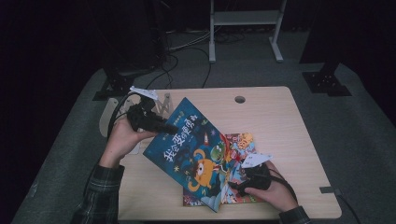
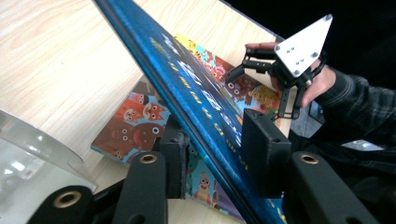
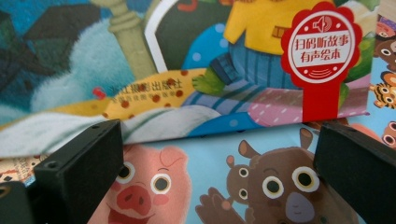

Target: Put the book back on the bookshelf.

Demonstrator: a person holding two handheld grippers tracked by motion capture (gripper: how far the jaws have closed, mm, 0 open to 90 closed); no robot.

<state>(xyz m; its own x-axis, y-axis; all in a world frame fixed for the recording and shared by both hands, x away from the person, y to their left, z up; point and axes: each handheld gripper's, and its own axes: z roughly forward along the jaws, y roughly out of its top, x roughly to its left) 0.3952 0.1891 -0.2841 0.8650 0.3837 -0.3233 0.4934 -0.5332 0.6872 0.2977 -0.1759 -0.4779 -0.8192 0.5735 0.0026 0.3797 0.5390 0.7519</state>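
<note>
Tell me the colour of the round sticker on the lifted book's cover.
Red with white Chinese lettering, on the sticker, clearest in the right gripper view.

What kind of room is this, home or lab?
Probably a lab or recording studio, not a home: dark surroundings, a lone wooden table on grey carpet, loose cables on the floor behind it, and metal stand legs and black stand bases around it.

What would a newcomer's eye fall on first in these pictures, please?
Most striking is the blue picture book, tilted up off the table middle, its edge clamped in the left tool. Beneath it lies a second book with cartoon animals, flat on the wooden table. The right tool hovers open over that lower book, near the table's front edge.
</note>
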